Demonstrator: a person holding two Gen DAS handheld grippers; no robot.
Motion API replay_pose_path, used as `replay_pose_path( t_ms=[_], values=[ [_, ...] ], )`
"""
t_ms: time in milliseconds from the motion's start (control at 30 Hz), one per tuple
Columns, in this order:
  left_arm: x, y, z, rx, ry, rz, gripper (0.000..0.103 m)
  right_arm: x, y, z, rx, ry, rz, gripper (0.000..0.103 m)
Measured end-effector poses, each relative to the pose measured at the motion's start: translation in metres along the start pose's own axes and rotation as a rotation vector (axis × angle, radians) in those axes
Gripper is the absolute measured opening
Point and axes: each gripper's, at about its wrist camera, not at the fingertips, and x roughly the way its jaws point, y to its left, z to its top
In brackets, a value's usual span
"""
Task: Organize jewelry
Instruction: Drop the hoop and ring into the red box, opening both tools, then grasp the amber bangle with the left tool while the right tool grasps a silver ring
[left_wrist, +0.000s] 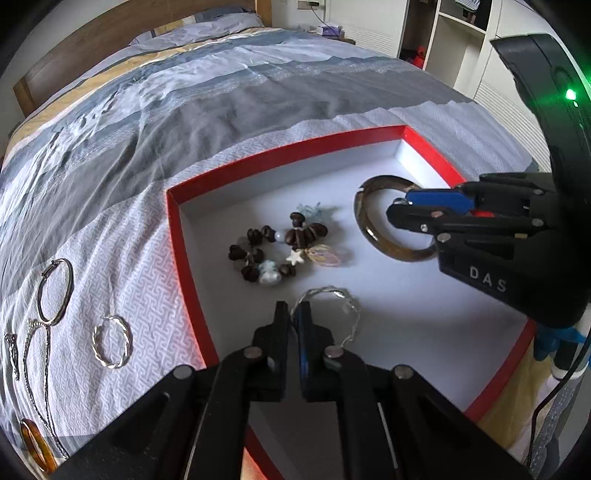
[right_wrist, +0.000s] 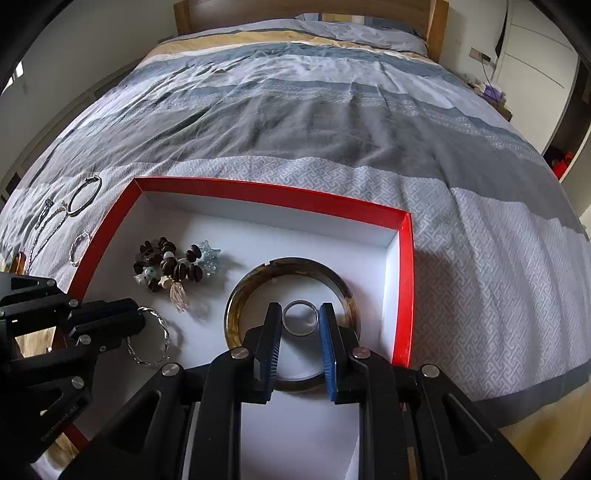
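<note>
bare floor mid-box (left_wrist: 258, 192) (far side), beaded bracelet (left_wrist: 273, 251) crowding left

Shallow cardboard box (right_wrist: 404, 280) was red on the rim and outer walls, plain white inside. Beaded bracelet (left_wrist: 271, 251), frame centre in the left view, was dark brown beads mixed with white and pale blue ones, plus a white star. Thick bangle (right_wrist: 240, 291) was translucent olive-brown. Small ring (right_wrist: 300, 322) inside it was silver-grey. Twisted wire bracelet (left_wrist: 341, 304) was silver. Quilted bedspread (right_wrist: 332, 110) ran in horizontal bands: grey, slate blue, white, tan; nearest band had a white-grey maze pattern. Right gripper (right_wrist: 299, 325) was black, one blue pad (right_wrist: 328, 354). Left gripper (left_wrist: 293, 321) was black. At lower left of the left view: silver hoops (left_wrist: 55, 291), amber-orange ring (left_wrist: 35, 445).
</note>
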Motion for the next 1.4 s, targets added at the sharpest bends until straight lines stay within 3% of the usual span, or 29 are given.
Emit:
replay_pose_path(
  t_ms=[200, 400, 533, 667, 867, 1133, 1400],
  values=[
    [-0.017, 0.006, -0.006, -0.043, -0.010, -0.030, 0.006, -0.019, -0.004, 0.001, 0.040, -0.012, -0.014, 0.031],
    [-0.093, 0.021, -0.018, -0.078, -0.097, -0.035, 0.011, -0.085, 0.002, -0.003, 0.053, -0.080, -0.047, 0.031],
    [-0.153, 0.043, -0.034, -0.122, -0.157, 0.013, 0.031, -0.144, 0.021, -0.012, 0.055, -0.142, -0.053, 0.032],
    [-0.217, 0.074, -0.063, -0.171, -0.217, 0.094, 0.034, -0.204, 0.052, -0.027, 0.053, -0.217, -0.039, 0.035],
    [-0.286, 0.119, -0.141, -0.244, -0.261, 0.191, 0.034, -0.256, 0.113, -0.059, 0.037, -0.276, 0.025, 0.035],
    [-0.309, 0.185, -0.244, -0.395, -0.227, 0.216, 0.034, -0.252, 0.197, -0.095, -0.039, -0.259, 0.111, 0.036],
    [-0.284, 0.231, -0.289, -0.514, -0.209, 0.205, 0.034, -0.193, 0.235, -0.103, -0.074, -0.191, 0.164, 0.036]
  ],
)
